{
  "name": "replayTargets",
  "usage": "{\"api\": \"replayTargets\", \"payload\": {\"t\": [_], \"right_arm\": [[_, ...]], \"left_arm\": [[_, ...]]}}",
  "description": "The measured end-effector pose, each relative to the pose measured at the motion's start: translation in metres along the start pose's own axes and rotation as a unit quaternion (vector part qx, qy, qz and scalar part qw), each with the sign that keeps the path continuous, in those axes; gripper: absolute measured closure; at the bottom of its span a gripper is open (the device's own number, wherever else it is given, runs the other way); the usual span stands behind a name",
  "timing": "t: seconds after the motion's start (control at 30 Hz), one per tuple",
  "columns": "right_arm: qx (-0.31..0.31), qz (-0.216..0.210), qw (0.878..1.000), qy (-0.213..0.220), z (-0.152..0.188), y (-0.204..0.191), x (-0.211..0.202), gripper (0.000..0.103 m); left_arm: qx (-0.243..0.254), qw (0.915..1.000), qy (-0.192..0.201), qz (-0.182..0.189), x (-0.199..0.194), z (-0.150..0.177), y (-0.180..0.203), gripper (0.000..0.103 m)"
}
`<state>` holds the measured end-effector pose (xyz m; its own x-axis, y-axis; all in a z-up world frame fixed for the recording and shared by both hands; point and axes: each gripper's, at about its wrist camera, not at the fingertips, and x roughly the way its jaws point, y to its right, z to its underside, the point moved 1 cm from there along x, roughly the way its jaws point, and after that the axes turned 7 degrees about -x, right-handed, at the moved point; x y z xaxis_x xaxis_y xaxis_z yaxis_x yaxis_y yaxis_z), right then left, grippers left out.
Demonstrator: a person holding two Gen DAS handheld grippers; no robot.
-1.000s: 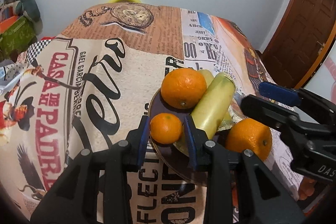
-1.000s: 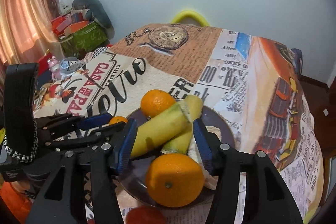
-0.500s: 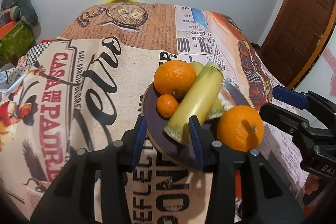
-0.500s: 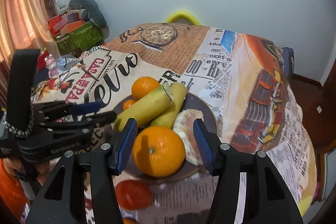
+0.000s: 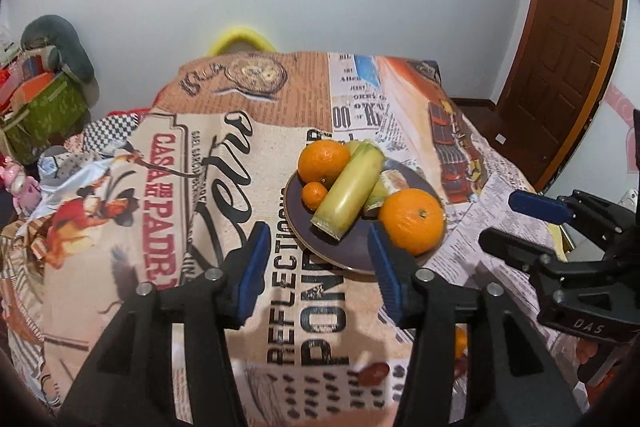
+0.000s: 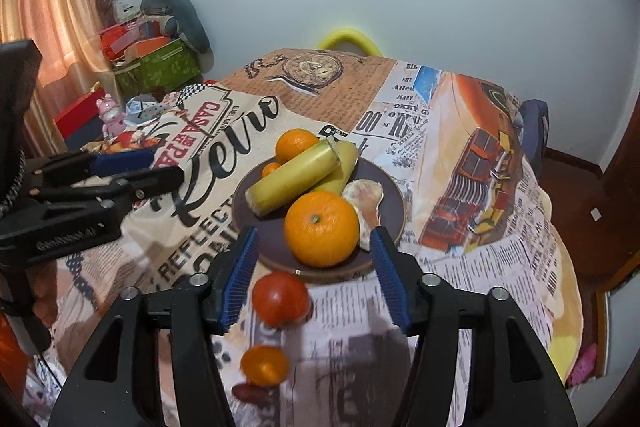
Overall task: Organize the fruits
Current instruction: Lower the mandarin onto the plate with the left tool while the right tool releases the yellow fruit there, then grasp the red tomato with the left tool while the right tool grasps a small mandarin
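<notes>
A dark plate (image 5: 352, 251) (image 6: 392, 195) on the printed tablecloth holds two big oranges (image 5: 412, 221) (image 6: 322, 229), a small mandarin (image 5: 315, 195), two yellow-green stalks (image 5: 350, 195) (image 6: 298, 177) and a peeled citrus piece (image 6: 366, 199). My left gripper (image 5: 318, 255) hovers just short of the plate's near rim. Its jaws are opening and grip nothing. My right gripper (image 6: 314, 259) hangs in front of the nearest orange. Its jaws are also opening and are empty. Each gripper also shows at the edge of the other's view (image 5: 536, 227) (image 6: 132, 167).
A red tomato (image 6: 281, 299), a small mandarin (image 6: 264, 365) and a dark date-like fruit (image 6: 248, 393) lie on the cloth between the plate and the near table edge. A yellow chair back (image 5: 240, 41) stands at the far side. Boxes (image 6: 160, 65) are piled at the left and a wooden door (image 5: 572, 55) is at the right.
My left gripper let go of the small mandarin, which now lies on the plate. Both grippers drew back and up from the plate, and their jaws widened.
</notes>
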<state>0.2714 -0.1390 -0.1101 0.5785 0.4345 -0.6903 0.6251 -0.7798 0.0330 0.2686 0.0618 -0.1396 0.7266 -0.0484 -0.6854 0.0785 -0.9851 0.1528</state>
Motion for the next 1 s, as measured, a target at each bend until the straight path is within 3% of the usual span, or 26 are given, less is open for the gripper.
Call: {"api": "replayTargets", "payload": {"t": [0.13, 0.37, 0.77, 1.0], "right_arm": [[-0.007, 0.009, 1.000, -0.003, 0.010, -0.005, -0.010, 0.041], [-0.007, 0.023, 0.999, -0.024, 0.036, -0.005, -0.015, 0.041], [0.034, 0.039, 0.997, -0.060, 0.076, 0.032, -0.009, 0.041], [0.049, 0.034, 0.996, -0.071, 0.087, 0.044, 0.000, 0.041]], "left_arm": [[-0.001, 1.0000, 0.004, 0.002, -0.017, 0.008, 0.002, 0.047], [0.005, 0.9995, -0.025, 0.020, -0.016, 0.032, 0.019, 0.047], [0.018, 0.9926, -0.110, 0.049, 0.051, 0.062, 0.064, 0.047], [0.019, 0.9888, -0.136, 0.058, 0.080, 0.064, 0.075, 0.047]]}}
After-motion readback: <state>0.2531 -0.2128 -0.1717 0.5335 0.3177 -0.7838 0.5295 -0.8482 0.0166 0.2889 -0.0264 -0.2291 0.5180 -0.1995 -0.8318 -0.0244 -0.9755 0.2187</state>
